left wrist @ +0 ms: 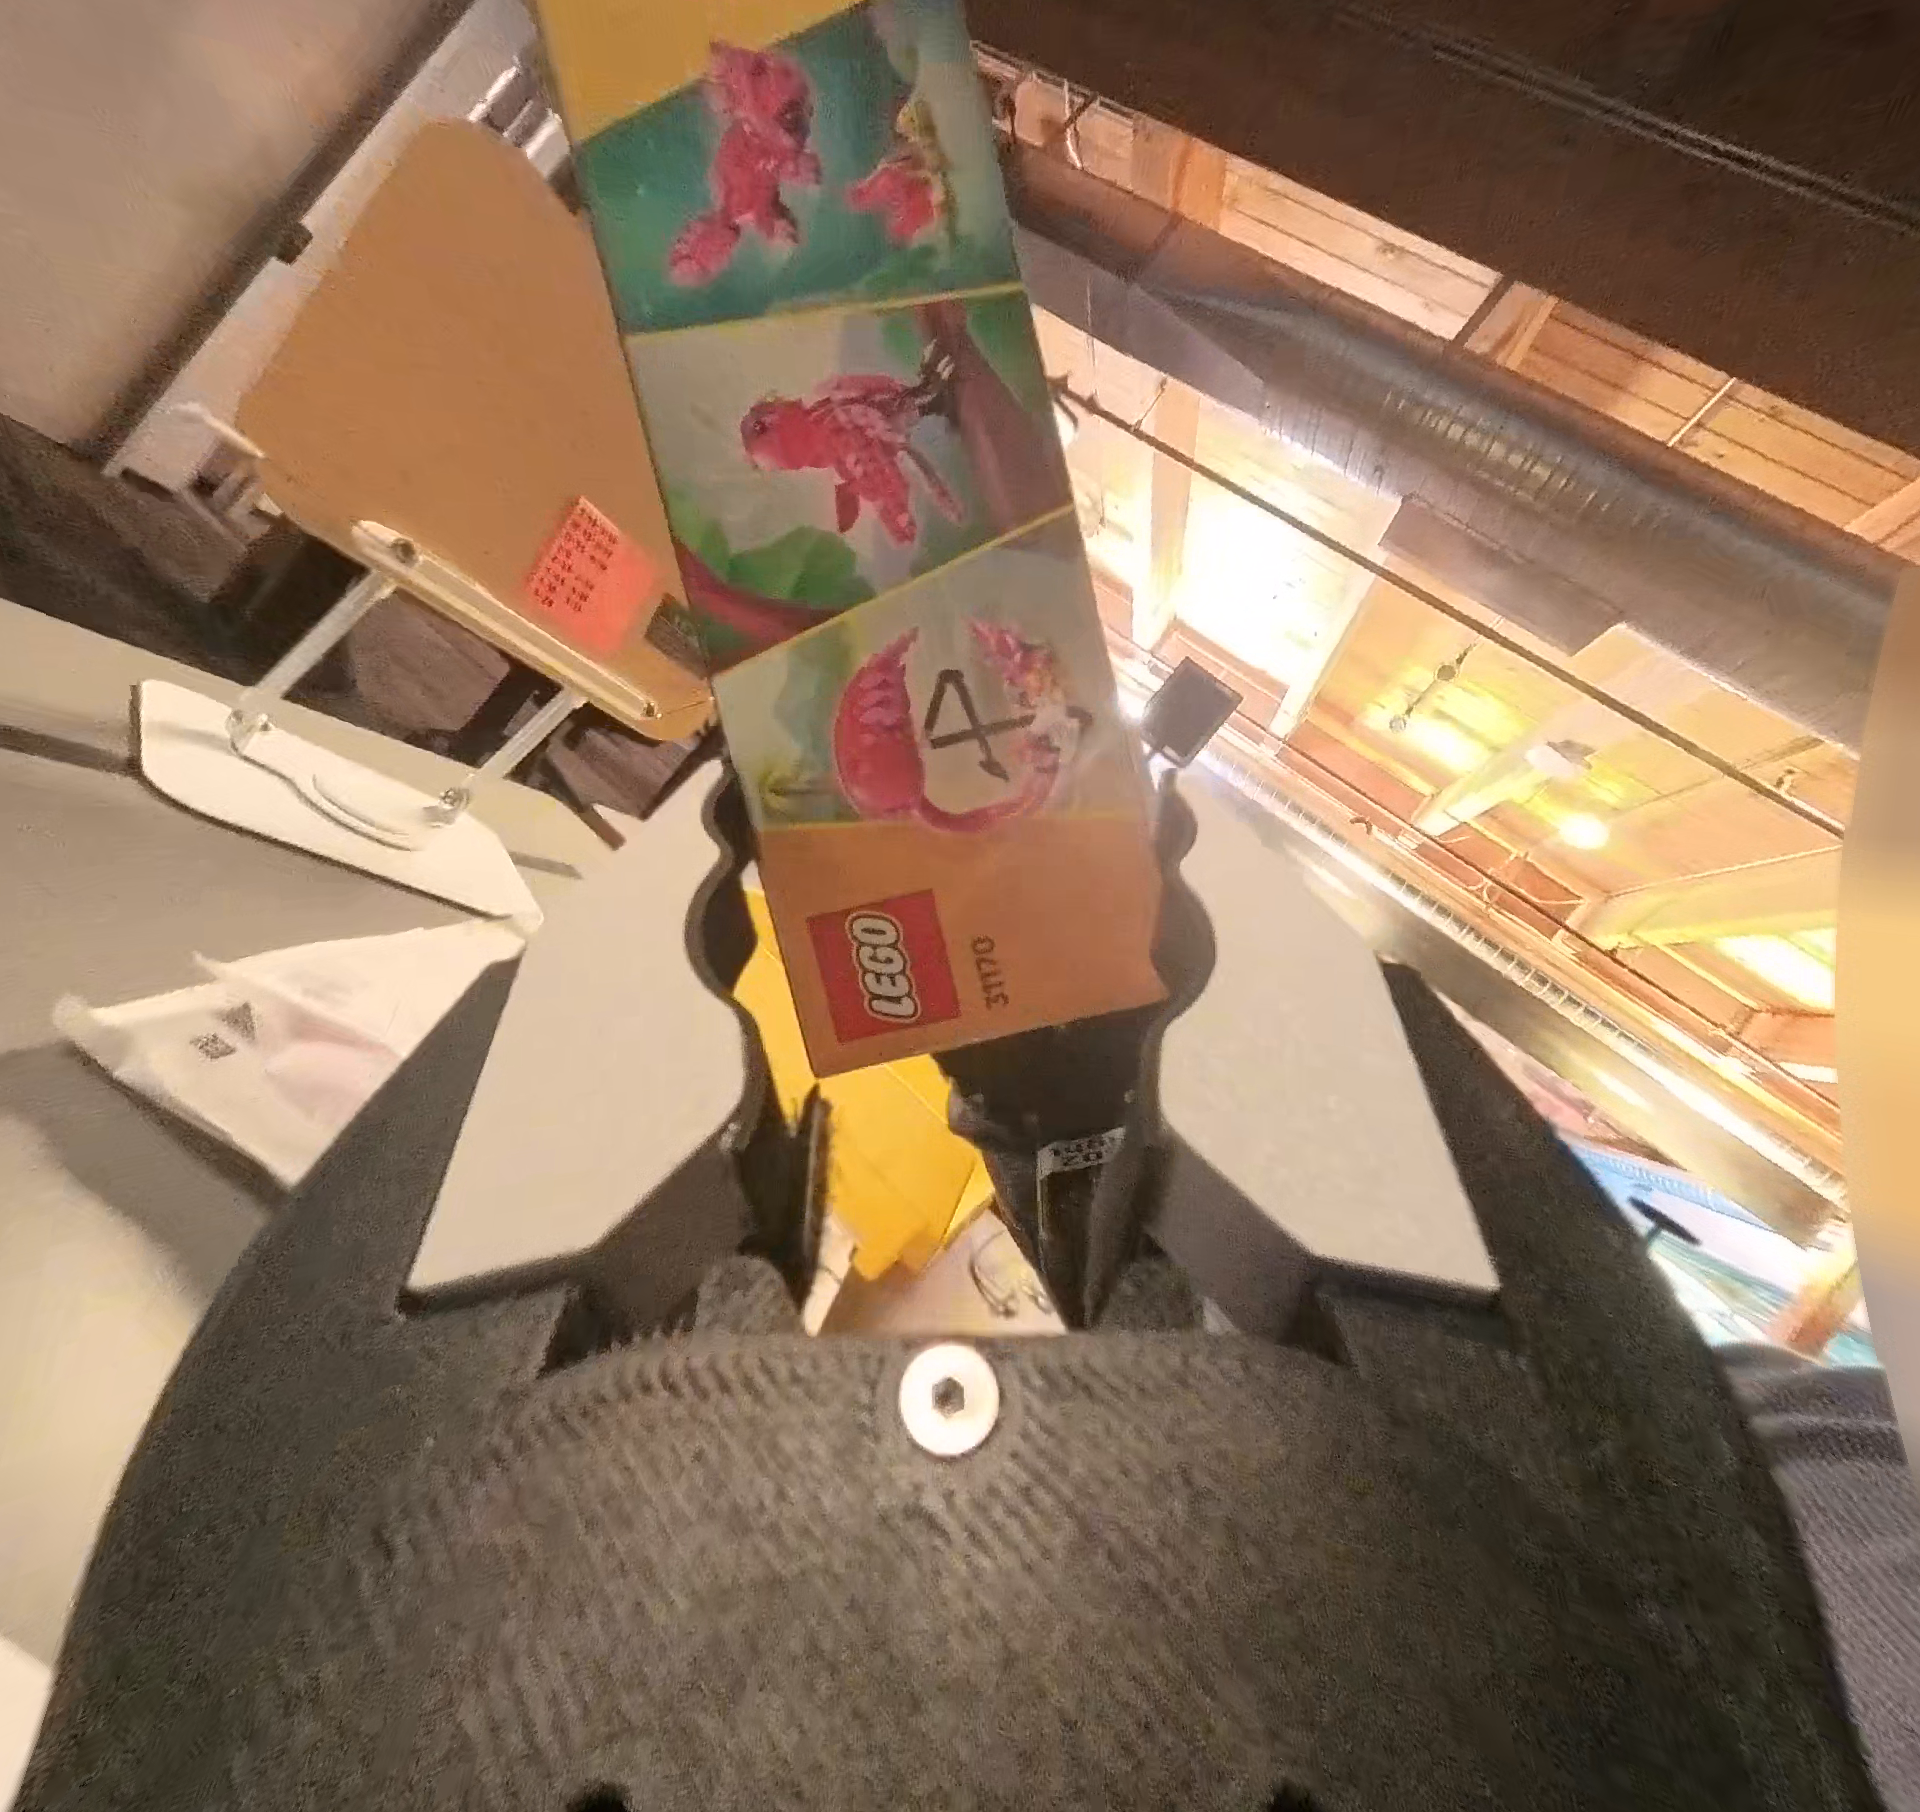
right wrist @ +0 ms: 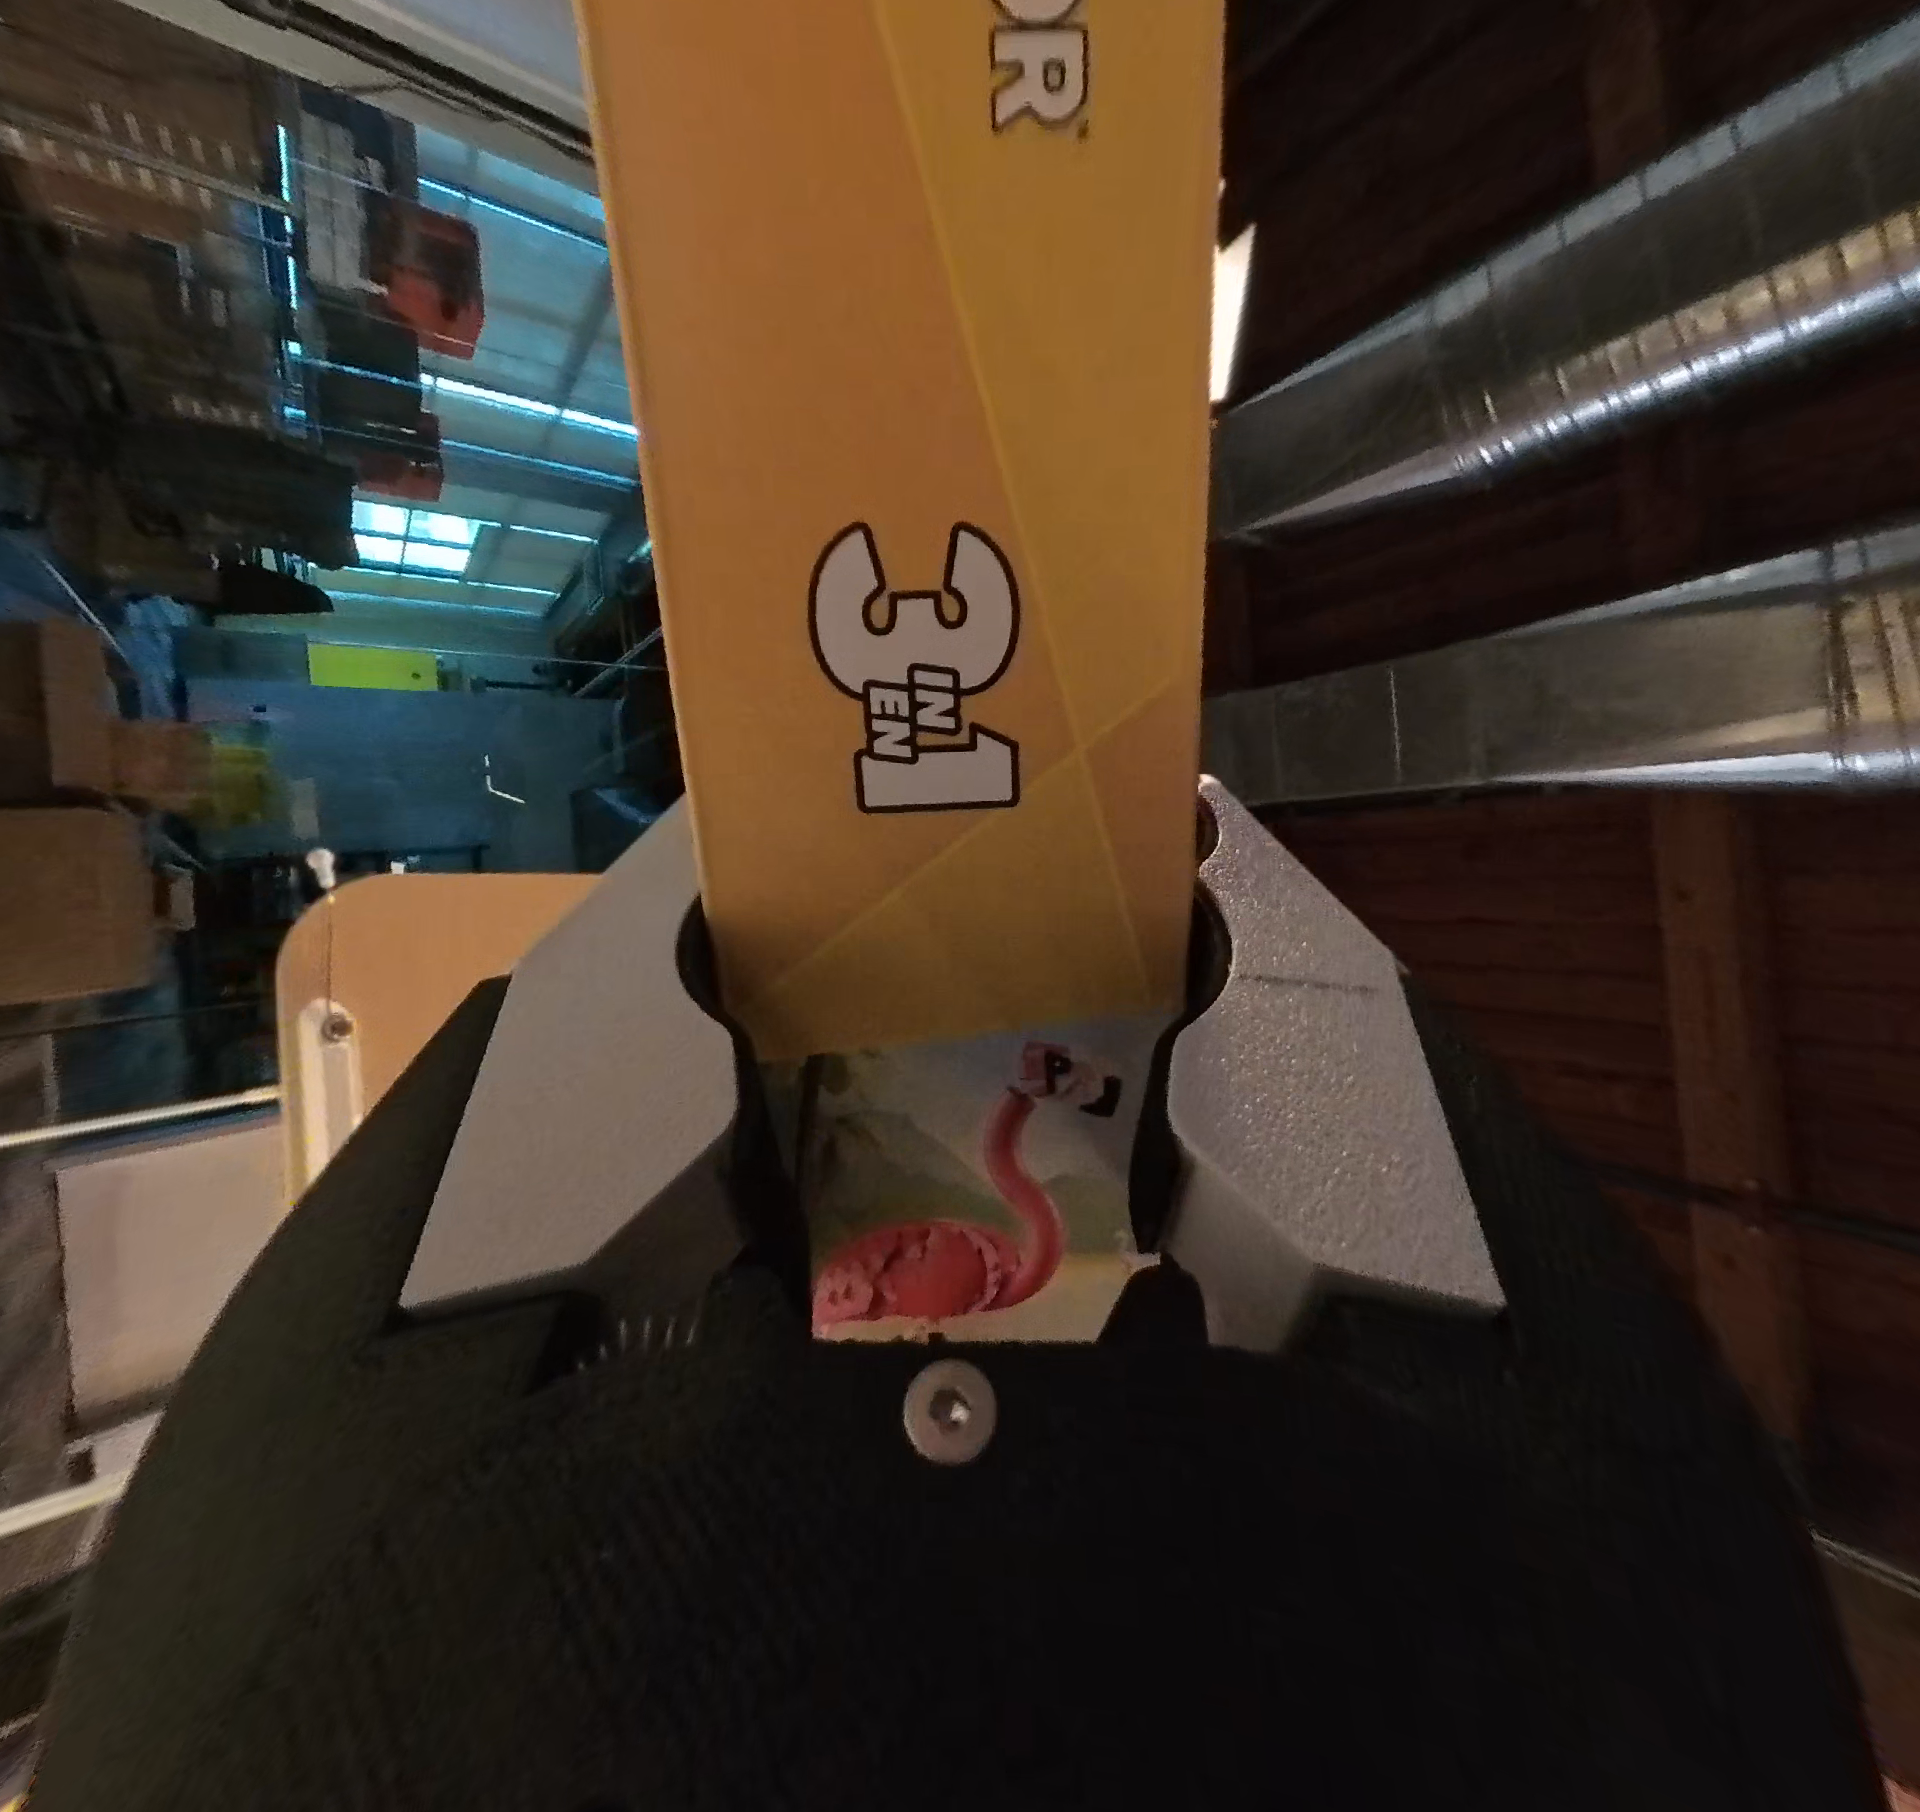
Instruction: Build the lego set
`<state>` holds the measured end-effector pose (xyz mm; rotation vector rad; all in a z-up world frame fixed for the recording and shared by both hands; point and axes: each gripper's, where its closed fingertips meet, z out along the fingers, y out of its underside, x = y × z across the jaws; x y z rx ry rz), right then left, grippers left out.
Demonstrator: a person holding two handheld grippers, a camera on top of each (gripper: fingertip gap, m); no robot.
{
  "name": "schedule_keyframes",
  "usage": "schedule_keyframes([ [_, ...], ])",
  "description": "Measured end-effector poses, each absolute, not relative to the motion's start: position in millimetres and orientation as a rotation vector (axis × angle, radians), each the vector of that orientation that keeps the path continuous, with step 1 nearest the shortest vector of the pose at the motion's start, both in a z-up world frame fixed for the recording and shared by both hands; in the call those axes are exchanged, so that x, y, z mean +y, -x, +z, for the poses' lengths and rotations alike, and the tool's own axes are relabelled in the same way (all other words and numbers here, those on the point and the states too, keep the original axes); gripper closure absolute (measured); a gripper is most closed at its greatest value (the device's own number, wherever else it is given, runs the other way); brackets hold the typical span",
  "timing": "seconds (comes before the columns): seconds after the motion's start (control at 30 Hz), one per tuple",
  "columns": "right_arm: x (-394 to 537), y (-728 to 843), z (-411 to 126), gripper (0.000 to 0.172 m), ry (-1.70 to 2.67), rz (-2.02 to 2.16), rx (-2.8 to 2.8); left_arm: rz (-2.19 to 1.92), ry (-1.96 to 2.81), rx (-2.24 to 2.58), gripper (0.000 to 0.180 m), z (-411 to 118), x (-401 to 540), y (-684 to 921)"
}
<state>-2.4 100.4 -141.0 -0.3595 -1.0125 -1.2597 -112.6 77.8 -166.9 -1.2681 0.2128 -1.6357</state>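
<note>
A yellow toy brick box is held up in the air between both grippers. In the left wrist view its side with pictures of pink animals (left wrist: 831,412) runs up from my left gripper (left wrist: 945,879), whose black fingers (left wrist: 717,889) close on its lower end. In the right wrist view a plain yellow side (right wrist: 914,360) rises from my right gripper (right wrist: 951,910), and both pads (right wrist: 1210,921) press on the box edges. A face with a pink flamingo picture (right wrist: 966,1212) shows deep between the right fingers.
A white table (left wrist: 156,879) lies at the left with a white paper bag (left wrist: 270,1035) and a wooden board on a clear stand (left wrist: 416,391). Ceiling ducts (left wrist: 1455,432) and beams are overhead. Metal ducts (right wrist: 1558,412) and storage shelves (right wrist: 156,308) show in the right wrist view. The tips of one gripper are about 12 centimeters away from the tips of the other.
</note>
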Motion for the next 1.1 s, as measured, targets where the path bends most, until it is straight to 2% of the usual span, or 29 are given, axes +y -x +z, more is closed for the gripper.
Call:
schedule_keyframes([
  [0.3,93.7,16.1,-166.5,0.087,0.364,-1.247,-1.153,-1.701,1.326,0.214,0.101,-202.7,70.3,123.2],
  [0.37,94.1,12.2,-167.9,0.087,0.447,-1.184,-1.185,-1.610,1.352,0.208,0.072,-206.5,74.1,130.3],
  [0.43,93.1,5.3,-160.0,0.088,0.520,-1.120,-1.171,-1.491,1.296,0.201,0.060,-197.5,76.7,146.1],
  [0.47,90.8,2.2,-152.7,0.089,0.568,-1.055,-1.144,-1.454,1.248,0.192,0.061,-189.7,75.7,154.8],
  [0.6,71.0,-14.8,-94.8,0.090,0.864,-0.399,-0.844,-1.183,1.173,0.223,0.067,-181.3,74.2,173.3],
  [0.77,45.9,-41.1,-35.8,0.090,0.977,0.688,-0.484,-0.615,1.132,0.464,0.071,-184.2,62.0,161.1],
  [0.93,50.9,-43.7,-47.3,0.089,1.050,1.311,-0.298,-0.045,0.956,0.635,0.070,-175.1,47.2,158.6],
  [1.0,60.4,-39.1,-62.2,0.089,1.107,1.468,-0.229,0.234,0.785,0.695,0.078,-166.7,33.5,160.4],
  [1.1,72.7,-27.9,-84.0,0.089,1.178,1.712,-0.136,0.557,0.667,0.912,0.076,-187.2,35.8,148.7],
])
